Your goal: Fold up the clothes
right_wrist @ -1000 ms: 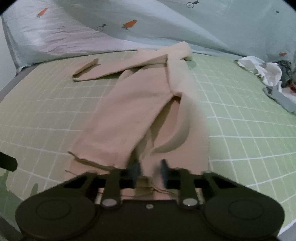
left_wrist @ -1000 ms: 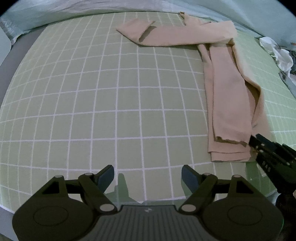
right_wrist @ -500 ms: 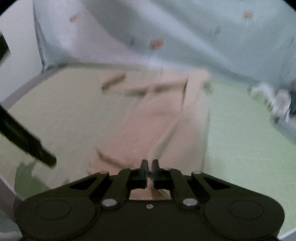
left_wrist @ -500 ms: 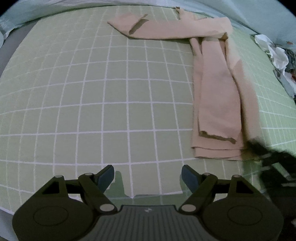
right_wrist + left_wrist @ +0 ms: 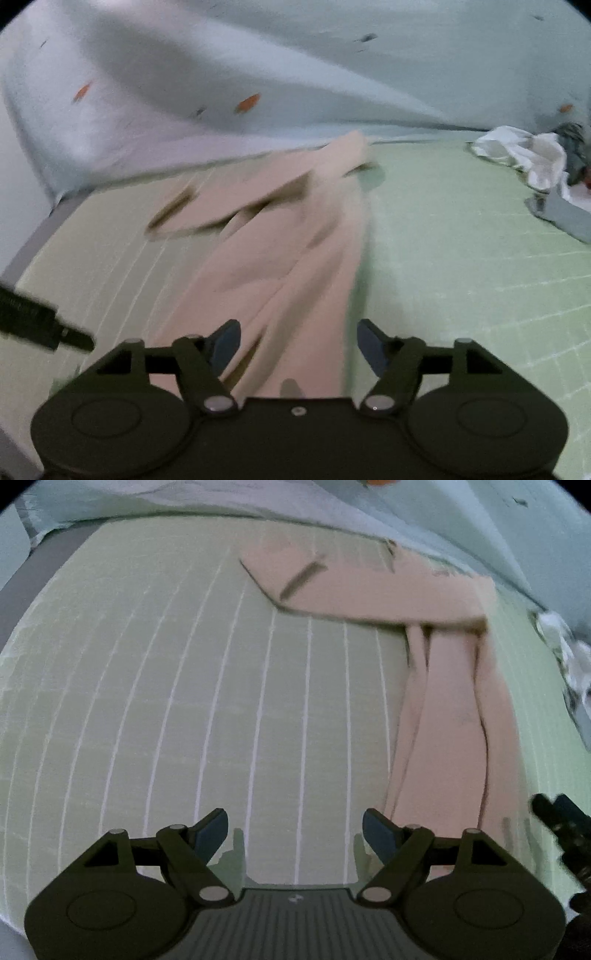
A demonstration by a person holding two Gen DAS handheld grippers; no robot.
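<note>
A peach long-sleeved garment [image 5: 450, 709] lies on the green grid mat [image 5: 207, 709], its body folded into a long strip and one sleeve stretched left along the far edge. My left gripper [image 5: 295, 830] hovers open over bare mat, just left of the garment's near end. My right gripper [image 5: 299, 341] is open directly above the garment [image 5: 295, 258], with cloth showing between its fingers but not pinched. The right gripper shows at the lower right edge of the left wrist view. The left gripper's tip [image 5: 44, 326] pokes in from the left in the right wrist view. Both views are motion-blurred.
A pale blue sheet with carrot prints [image 5: 295, 81] bunches along the mat's far side. A heap of white and grey clothes [image 5: 535, 166] sits at the far right. A grey edge [image 5: 44, 568] borders the mat at the far left.
My right gripper was shut on the garment's near end half a second ago and is open now. Both cameras have moved forward and lower toward the mat.
</note>
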